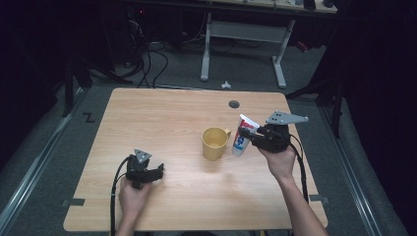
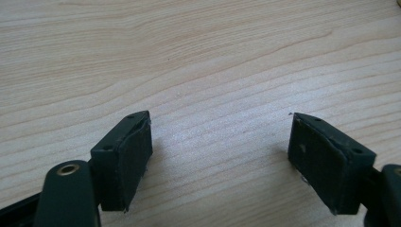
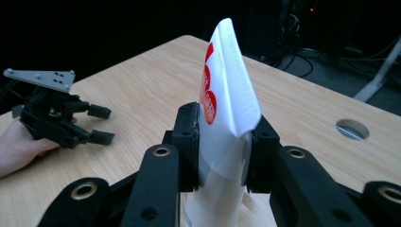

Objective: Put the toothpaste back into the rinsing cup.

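One yellow mug [image 1: 215, 142], on table [image 1: 162, 123] centre.
One white toothpaste tube [image 1: 243, 135], upright, just right of mug.
Two grippers: left gripper [image 1: 158, 171] well left of mug and nearer person, right gripper [image 1: 244, 133] right of mug.
Two hands, one per gripper.
One round cable hole [image 1: 234, 104] in tabletop, beyond mug.
One table.

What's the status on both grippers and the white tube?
Right gripper shut on white squeeze tube with red and blue print, upright beside yellow ceramic mug. Left gripper open over wooden table. Nothing in the way.
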### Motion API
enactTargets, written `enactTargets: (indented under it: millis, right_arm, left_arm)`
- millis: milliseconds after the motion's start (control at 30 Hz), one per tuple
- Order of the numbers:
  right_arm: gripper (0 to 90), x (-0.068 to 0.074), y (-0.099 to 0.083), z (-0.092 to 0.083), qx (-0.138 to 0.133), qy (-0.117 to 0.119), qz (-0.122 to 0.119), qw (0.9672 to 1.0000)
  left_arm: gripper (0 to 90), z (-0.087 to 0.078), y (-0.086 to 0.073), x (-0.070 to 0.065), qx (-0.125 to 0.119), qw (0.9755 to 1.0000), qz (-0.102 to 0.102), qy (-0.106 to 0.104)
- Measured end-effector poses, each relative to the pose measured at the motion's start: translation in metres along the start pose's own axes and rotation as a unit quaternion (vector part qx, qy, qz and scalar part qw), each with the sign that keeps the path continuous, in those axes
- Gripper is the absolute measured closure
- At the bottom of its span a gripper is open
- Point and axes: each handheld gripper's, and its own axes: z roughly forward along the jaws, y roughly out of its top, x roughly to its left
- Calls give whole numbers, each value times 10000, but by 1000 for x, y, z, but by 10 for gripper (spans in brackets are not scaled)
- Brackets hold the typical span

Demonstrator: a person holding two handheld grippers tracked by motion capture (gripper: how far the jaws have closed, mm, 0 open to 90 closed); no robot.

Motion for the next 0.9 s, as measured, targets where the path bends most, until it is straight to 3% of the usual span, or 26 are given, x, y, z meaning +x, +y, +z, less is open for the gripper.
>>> enactTargets:
  millis: [333, 900]
  right_arm:
    - [713, 12, 19, 11, -8, 208, -201, 9996]
    - [714, 14, 35, 34, 26, 298, -227, 9993]
  left_arm:
    - [228, 0, 0, 0, -4, 10000, 0, 2]
    - [227, 0, 0, 0, 5, 10000, 9, -4]
